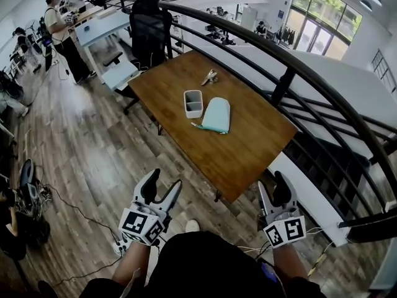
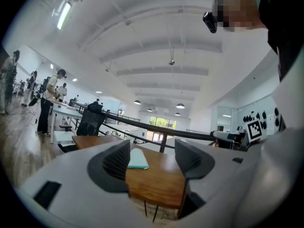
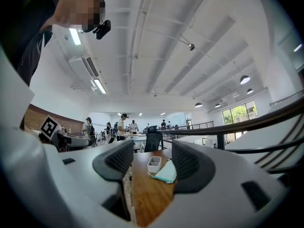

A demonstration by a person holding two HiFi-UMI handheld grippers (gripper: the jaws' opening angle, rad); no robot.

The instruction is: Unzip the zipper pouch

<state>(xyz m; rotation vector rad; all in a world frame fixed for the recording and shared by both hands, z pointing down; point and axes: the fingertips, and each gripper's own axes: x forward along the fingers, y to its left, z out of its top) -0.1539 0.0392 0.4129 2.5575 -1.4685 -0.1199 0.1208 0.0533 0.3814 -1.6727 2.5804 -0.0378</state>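
your two grippers sit closest. the left gripper (image 1: 162,182) and the right gripper (image 1: 272,188) are both held level at your waist. each has its jaws apart and nothing between the pads.

the pouch (image 1: 217,115) is well ahead of both tools. it lies flat on the wooden table (image 1: 248,151), about midway between the lines they point along, so neither hand looks clearly nearer. its long side runs roughly away from you. a thin tab sticks out at the near left corner, which is probably the zipper pull, though it is too small to be sure.

a small white box (image 1: 193,103) stands just left of the pouch. the right gripper view shows the box and the pouch's near edge together in its gap. the left gripper view shows only the pouch, beside its left jaw, and no box.
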